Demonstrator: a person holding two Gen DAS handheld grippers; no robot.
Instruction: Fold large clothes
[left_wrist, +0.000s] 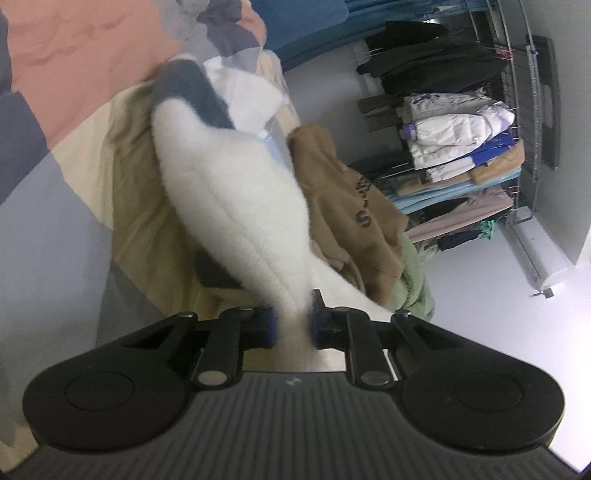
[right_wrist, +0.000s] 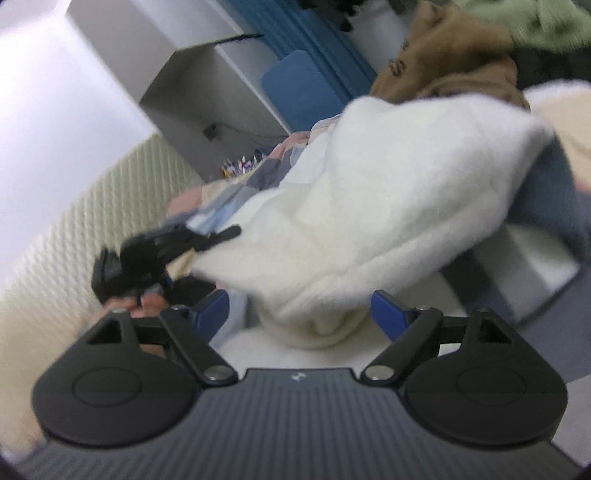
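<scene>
The left gripper (left_wrist: 291, 325) pinches a bunched fold of the white fleece garment (left_wrist: 229, 192) between its blue pads (left_wrist: 271, 325), the cloth squeezed thin where they meet. The right gripper (right_wrist: 299, 314) stands spread wide, its blue pads clear on either side of a rolled hem of the same garment (right_wrist: 369, 206); nothing is held there.

To do this step well, I judge the right gripper should take a matching edge or corner, not the thick roll in front of it, and close only when a single layer sits between the pads. Then both hands can draw the cloth taut and level before laying it flat; a lopsided hold would twist the fold.

The garment is thick, fuzzy and cream-white, with a dark blue-grey band (left_wrist: 192, 92) at its far end. It stretches from the left gripper out over a heap of clothes: a tan piece (left_wrist: 136, 206) beneath it, a brown hoodie (left_wrist: 343, 206) with dark lettering beside it, a green one (left_wrist: 417, 288) near that. Farther off, the patchwork bedspread (left_wrist: 74, 66) lies under the pile, and a rack of hanging clothes (left_wrist: 454, 136) stands against the wall.
</scene>
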